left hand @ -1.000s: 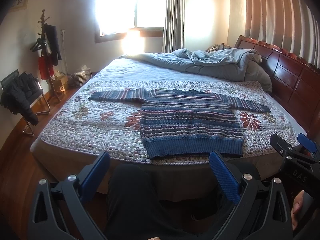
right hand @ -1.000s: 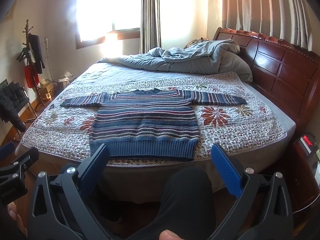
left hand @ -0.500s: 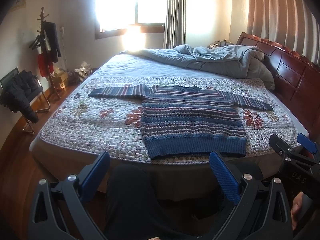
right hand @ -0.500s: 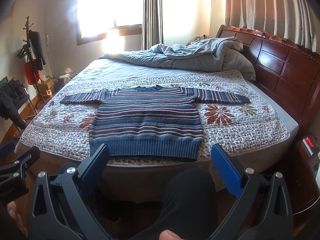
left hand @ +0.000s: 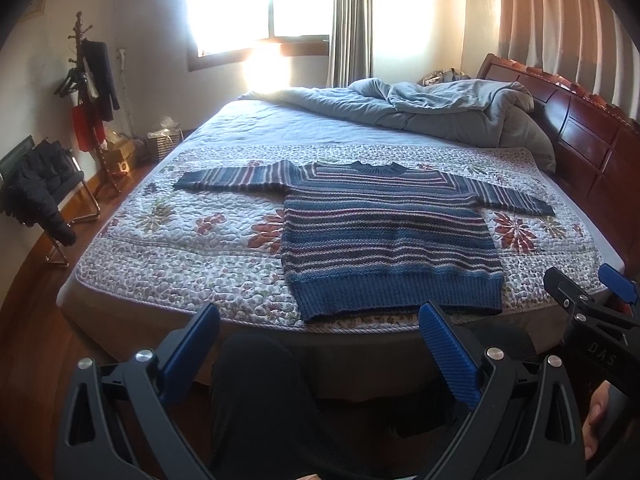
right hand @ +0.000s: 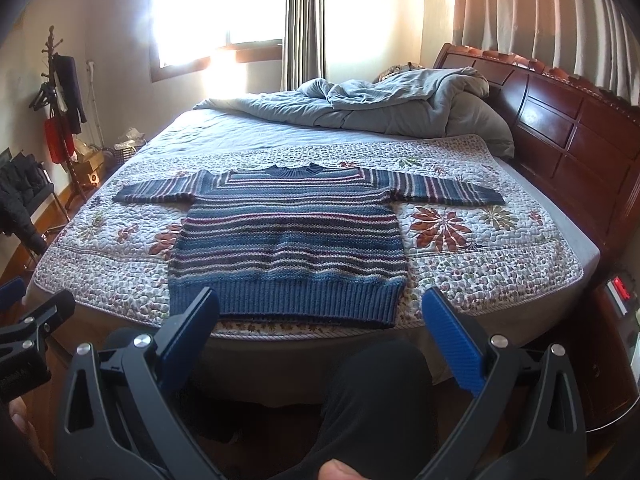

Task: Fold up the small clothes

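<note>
The bed [right hand: 568,276] has a dark wooden headboard at the right. A floral quilt [right hand: 480,264] covers its near part. The striped sweater [right hand: 288,248] lies flat on the quilt, sleeves spread. A grey duvet [right hand: 380,108] lies crumpled at the far right.

Bedroom with a big bed [left hand: 248,120] taking up most of the space, dark red wooden headboard [right hand: 560,120] on the right and a floral quilt [right hand: 480,264] spread across the near half. A rumpled grey duvet [left hand: 440,108] is piled at the far side. Super bright window [left hand: 256,0] in the back wall, totally blown out, with a grey curtain [left hand: 352,20] beside it. Coat rack [left hand: 90,92] and a chair [left hand: 44,184] draped in dark clothes sit on the wooden floor [left hand: 24,320] to the left.
</note>
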A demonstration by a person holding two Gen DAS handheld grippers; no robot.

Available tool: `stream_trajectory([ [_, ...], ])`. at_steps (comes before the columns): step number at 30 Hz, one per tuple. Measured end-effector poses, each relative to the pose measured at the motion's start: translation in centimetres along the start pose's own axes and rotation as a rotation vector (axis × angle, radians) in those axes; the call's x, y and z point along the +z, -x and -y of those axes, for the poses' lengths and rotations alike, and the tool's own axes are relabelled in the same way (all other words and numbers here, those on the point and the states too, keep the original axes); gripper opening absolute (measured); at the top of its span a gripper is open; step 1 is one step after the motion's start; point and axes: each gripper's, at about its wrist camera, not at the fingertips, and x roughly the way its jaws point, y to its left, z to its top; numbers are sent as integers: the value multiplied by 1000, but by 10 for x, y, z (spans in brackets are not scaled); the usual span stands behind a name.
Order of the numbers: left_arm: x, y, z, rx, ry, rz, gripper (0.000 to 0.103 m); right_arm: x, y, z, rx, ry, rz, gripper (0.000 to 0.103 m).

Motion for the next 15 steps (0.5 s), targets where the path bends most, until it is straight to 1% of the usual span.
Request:
stream_trajectory([
  [9, 15, -24, 6, -24, -17, -33, 99, 11, -22, 8, -23, 4, -20, 101],
  [15, 30, -51, 12, -50, -25, -62, 99, 22, -44, 14, -43, 17, -37, 101],
])
